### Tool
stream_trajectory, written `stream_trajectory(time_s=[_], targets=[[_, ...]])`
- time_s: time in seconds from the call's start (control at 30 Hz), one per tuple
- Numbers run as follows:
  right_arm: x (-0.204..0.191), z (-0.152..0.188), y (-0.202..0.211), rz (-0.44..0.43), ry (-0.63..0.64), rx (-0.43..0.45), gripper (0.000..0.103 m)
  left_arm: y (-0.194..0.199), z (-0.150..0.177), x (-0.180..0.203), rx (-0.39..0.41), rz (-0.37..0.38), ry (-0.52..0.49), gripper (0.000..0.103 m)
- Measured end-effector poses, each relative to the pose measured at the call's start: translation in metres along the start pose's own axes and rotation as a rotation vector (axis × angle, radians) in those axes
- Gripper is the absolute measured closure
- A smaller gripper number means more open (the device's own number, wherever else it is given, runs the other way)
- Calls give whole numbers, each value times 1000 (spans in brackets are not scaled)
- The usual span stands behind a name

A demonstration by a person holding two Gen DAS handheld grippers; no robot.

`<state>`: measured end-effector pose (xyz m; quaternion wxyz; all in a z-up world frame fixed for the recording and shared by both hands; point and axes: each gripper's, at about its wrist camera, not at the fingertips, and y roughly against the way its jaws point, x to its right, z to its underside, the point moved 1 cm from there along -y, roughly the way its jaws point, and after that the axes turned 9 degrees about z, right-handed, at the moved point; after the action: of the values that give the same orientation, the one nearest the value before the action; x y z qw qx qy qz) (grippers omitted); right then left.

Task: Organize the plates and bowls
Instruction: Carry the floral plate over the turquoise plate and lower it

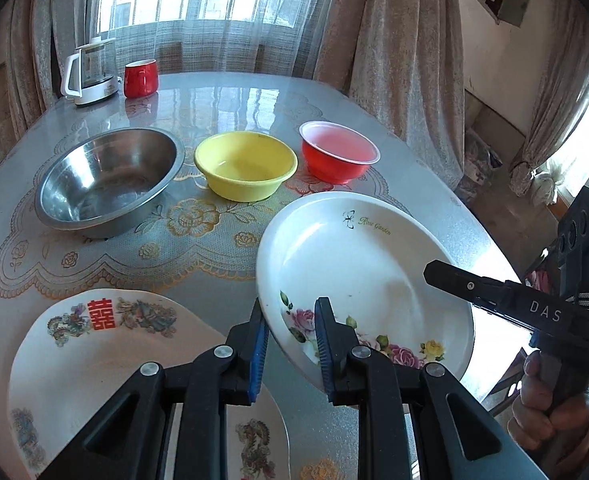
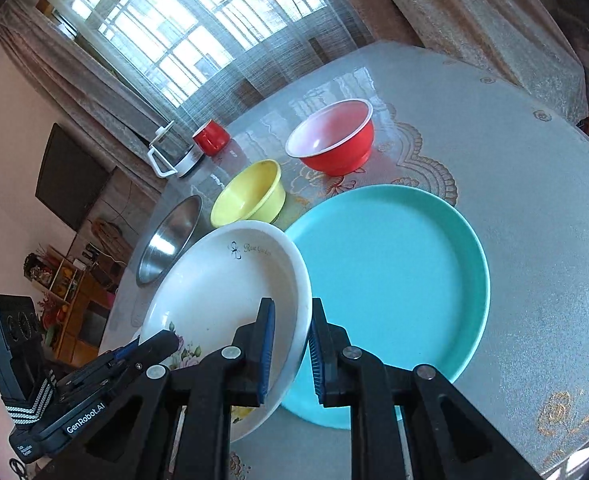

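A white rose-pattern plate (image 1: 358, 264) is lifted and tilted over the table. My left gripper (image 1: 290, 340) straddles its near-left rim, and my right gripper (image 2: 290, 344) straddles its right rim (image 2: 300, 308); both look shut on it. A dragon-pattern plate (image 1: 106, 360) lies at the near left. A teal plate (image 2: 394, 280) lies to the right of the white plate. A steel bowl (image 1: 110, 180), a yellow bowl (image 1: 246, 168) and a red bowl (image 1: 338, 152) stand in a row behind.
A white glass kettle (image 1: 90, 72) and a red mug (image 1: 140, 78) stand at the table's far left corner. Curtains and a window are behind the table. The table edge (image 1: 490, 240) runs along the right.
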<state>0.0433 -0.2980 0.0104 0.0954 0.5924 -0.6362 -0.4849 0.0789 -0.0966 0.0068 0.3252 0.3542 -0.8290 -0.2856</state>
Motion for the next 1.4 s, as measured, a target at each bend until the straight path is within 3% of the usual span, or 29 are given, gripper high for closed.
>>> stream_trajectory(time_s=[0.57,0.83,1.4], targets=[[46,-6,-18,189,-28,11,86,-69,-10,28,-125,-36,-33,80],[41,-3,-28,289,57,27,86,-84,-9,27,-152,-64,-37,77],[40,-3,-16,281,45,40,79,-86,-11,31,-144,-115,-31,75]])
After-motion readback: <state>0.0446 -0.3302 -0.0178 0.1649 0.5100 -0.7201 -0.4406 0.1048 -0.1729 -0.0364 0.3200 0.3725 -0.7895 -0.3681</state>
